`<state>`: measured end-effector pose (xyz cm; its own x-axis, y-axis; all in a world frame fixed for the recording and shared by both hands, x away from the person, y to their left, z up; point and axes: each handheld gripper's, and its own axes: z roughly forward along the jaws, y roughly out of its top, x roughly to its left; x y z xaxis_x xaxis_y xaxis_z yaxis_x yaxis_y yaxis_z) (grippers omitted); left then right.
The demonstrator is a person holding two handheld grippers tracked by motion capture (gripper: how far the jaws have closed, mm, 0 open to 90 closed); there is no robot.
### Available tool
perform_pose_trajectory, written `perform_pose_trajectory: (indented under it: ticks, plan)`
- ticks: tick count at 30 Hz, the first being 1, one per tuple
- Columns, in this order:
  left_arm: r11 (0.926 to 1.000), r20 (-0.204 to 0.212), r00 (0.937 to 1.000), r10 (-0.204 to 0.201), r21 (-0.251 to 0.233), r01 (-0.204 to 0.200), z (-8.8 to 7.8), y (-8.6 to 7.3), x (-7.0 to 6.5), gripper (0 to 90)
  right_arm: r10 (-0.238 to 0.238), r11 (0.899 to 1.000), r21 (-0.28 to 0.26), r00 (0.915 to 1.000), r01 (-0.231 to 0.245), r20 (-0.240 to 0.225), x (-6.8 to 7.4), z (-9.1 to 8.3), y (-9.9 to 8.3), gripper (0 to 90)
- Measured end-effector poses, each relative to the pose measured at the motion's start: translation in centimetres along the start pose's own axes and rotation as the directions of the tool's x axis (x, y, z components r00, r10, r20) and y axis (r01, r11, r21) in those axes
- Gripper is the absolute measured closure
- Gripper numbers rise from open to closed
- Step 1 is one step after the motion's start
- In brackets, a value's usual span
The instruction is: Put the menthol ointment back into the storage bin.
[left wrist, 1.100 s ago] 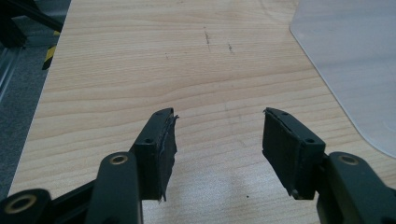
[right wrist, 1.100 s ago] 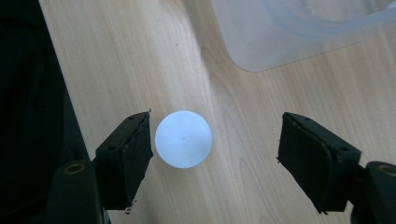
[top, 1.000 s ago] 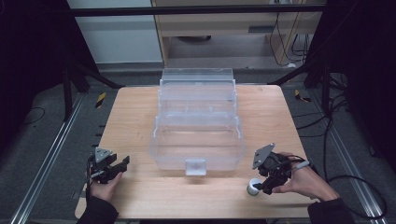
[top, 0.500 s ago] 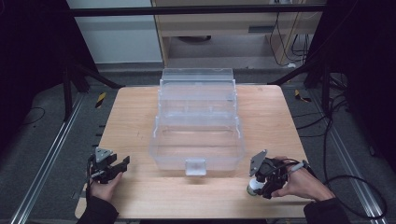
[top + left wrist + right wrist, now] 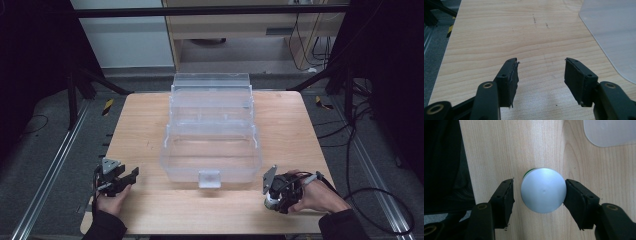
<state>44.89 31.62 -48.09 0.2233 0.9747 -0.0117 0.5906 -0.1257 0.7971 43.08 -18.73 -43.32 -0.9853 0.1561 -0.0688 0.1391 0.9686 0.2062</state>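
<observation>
We position the right tool (image 5: 538, 192) over a small round container with a silver cap (image 5: 543, 190), which stands upright on the tabletop (image 5: 150, 125) near its front right edge, just in front of the clear plastic organiser box (image 5: 211, 130). In the right gripper view the jaws stand apart on either side of the cap: one pad sits against or very near the rim, while the other leaves a visible gap. A trace of green shows beneath the cap, so the body is probably narrower or coloured differently; we cannot tell its shape.

The step in hand appears to be grasping this container. To do it well, we centre the cap between the pads before closing, so that both pads meet the rim together and the container does not slide or tip sideways. We keep the jaws level with the tabletop and lower them enough to grip the side wall, not the smooth top face. We close slowly, because the rounded metal-looking surface is likely slippery.

The left tool (image 5: 114, 177) rests at the front left of the tabletop, its jaws wide apart and holding nothing, well clear of the organiser box.
</observation>
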Motion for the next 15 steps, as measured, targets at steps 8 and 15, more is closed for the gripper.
perform_pose_trajectory:
  ticks: [8, 15]
  plan:
    - [1.0000, 0.001, 1.0000, 0.001, 0.003, -0.001, 0.02, 0.00, -0.01, 44.1, 0.001, 1.000, 0.030, 1.0000, -0.001, -0.007, -0.20, 0.54, 0.26, 48.2]
    - [1.0000, 0.003, 1.0000, 0.001, 0.005, -0.001, 0.06, -0.01, -0.04, 44.2, 0.008, 0.999, 0.038, 0.9999, -0.007, -0.008, -0.32, 0.58, 0.31, 50.1]
